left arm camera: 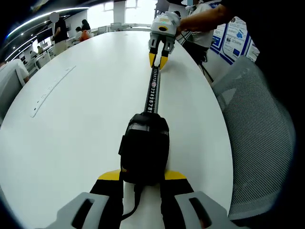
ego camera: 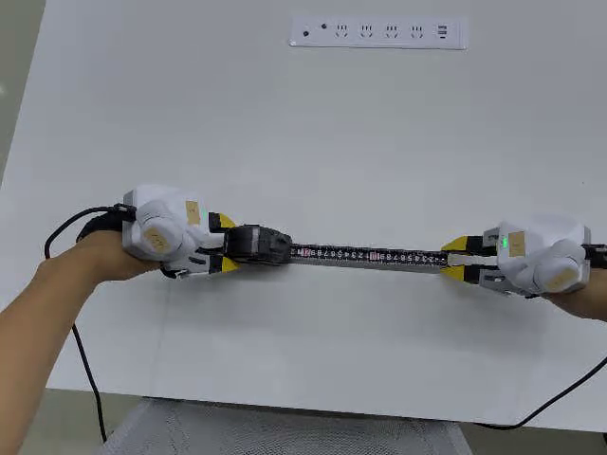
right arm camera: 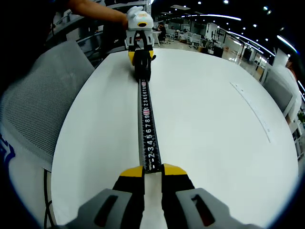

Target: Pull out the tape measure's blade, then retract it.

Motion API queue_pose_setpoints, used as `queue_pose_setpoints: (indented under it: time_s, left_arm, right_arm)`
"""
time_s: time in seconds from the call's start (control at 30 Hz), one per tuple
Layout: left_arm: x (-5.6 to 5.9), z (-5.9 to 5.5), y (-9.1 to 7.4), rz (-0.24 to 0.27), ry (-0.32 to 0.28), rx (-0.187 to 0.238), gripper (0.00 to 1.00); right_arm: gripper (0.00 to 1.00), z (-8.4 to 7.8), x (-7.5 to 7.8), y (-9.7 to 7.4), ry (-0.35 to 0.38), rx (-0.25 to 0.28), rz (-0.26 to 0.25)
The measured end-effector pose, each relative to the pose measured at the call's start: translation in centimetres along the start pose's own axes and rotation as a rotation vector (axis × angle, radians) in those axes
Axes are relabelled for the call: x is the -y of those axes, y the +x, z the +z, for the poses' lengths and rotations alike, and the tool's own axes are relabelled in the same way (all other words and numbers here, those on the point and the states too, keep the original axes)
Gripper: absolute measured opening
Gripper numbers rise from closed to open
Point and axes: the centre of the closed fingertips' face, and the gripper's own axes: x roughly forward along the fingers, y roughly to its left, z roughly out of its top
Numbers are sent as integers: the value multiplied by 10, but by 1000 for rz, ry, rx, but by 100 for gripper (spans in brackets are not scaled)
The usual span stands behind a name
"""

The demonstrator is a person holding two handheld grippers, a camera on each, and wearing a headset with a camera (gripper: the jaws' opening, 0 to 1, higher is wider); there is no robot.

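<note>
The tape measure (ego camera: 256, 245) is black and sits near the front of the table (ego camera: 285, 123), a bit left of the middle in the head view. Its blade (ego camera: 365, 255) is out and runs in a straight line to the right, low over the table, with small numbers along it. I cannot tell if the blade touches the table. The left gripper (ego camera: 226, 246) has its yellow-tipped jaws closed on the back of the tape measure, one jaw on each side. In the left gripper view the black case is right between the jaws, and the blade goes away from it to the other gripper far off. The right gripper (ego camera: 455, 257) has its jaws pinched on the tip of the blade. In the right gripper view the blade starts between the yellow tips and runs up to the black case. The two grippers point at each other and are well apart, with the blade between them. The left hand (ego camera: 104, 254) holds the left gripper, and the right hand (ego camera: 586, 301) holds the right gripper at the edge of the head view. A black cable (ego camera: 81, 351) hangs from the left gripper down past the table edge. A white power strip (ego camera: 378, 32) lies at the far side of the table, well apart from the tape measure. A grey mesh chair (ego camera: 285, 431) is just under the near edge of the table.
</note>
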Motion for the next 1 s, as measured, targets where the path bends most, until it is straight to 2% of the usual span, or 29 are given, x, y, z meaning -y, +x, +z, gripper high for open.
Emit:
queue_pose_setpoints:
  time_s: [0.2,0.4,0.7,0.73,0.77,1.0]
  left_arm:
    - [1,2,0,-2,9,-17,27]
    - [2,3,0,-9,46,-41,27]
    - [1,1,-1,-2,36,-40,28]
    - [1,1,0,-4,35,-42,28]
    - [1,1,-1,-2,37,-42,28]
    - [1,2,-1,0,45,-49,28]
  right_arm:
    - [10,-1,-3,0,1,-12,-3]
    - [12,-3,-5,3,-47,-49,4]
    - [13,-10,-4,7,-94,-71,1]
    - [14,-19,-2,4,-83,-123,-6]
    - [14,-16,-2,6,-121,-109,-6]
    - [16,-14,-3,5,-100,-113,-5]
